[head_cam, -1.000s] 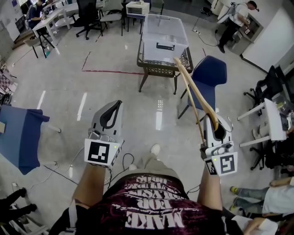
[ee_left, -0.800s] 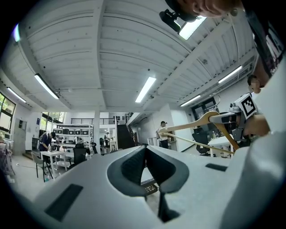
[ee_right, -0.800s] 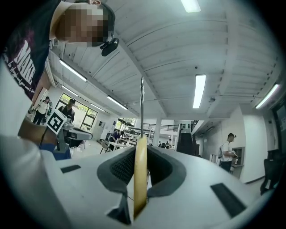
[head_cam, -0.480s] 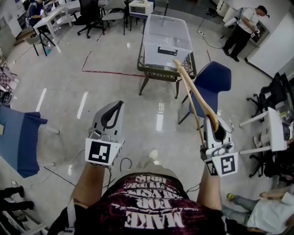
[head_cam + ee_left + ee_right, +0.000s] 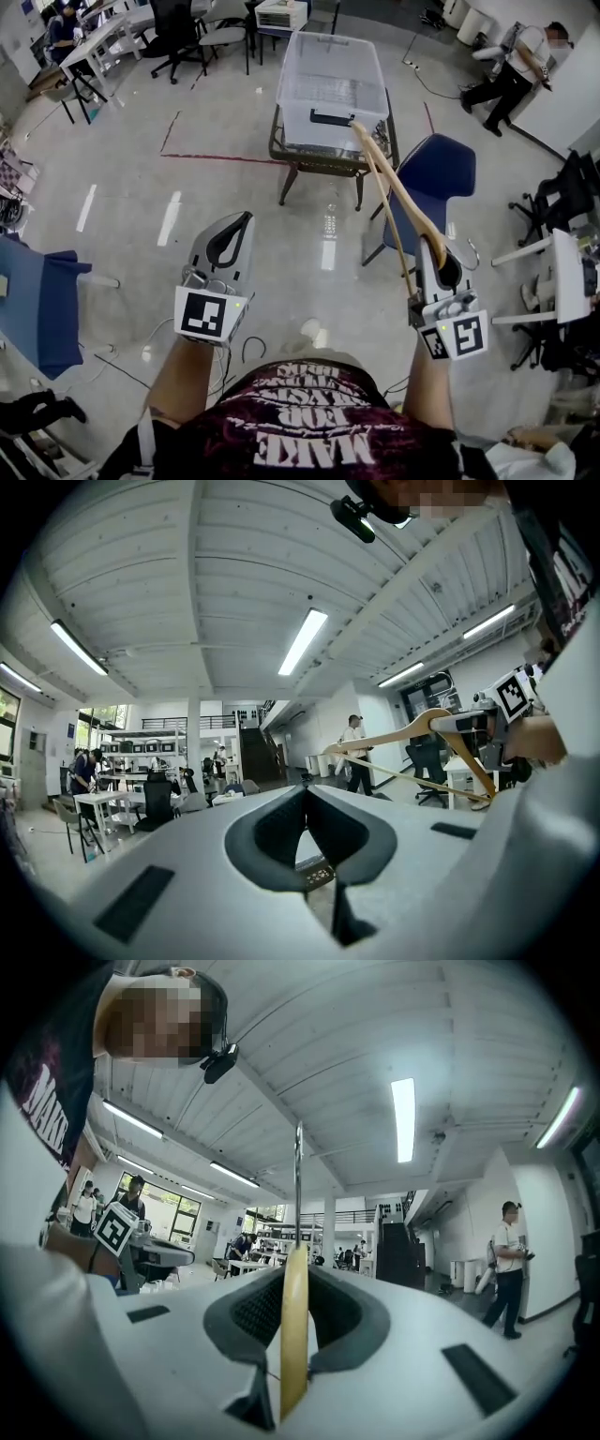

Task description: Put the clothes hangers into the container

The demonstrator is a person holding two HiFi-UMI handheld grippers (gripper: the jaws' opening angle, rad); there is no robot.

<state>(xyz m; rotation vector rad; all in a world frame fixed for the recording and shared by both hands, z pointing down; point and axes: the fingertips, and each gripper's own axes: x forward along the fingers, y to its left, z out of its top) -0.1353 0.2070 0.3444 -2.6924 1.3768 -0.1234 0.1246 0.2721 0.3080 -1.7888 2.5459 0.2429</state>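
Office floor [image 5: 234, 178] | 1 container [image 5: 328, 94] | 1 hanger [image 5: 397, 187] clamped in right tongs [image 5: 433, 244] | left tongs [image 5: 244, 218] closed, empty

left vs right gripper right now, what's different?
The left gripper has its jaws together on nothing; the right gripper is clamped on the wooden hanger. The right one's hanger reaches out toward the clear container; nothing sticks out ahead of the left. Both point forward, side by side in front of the person.
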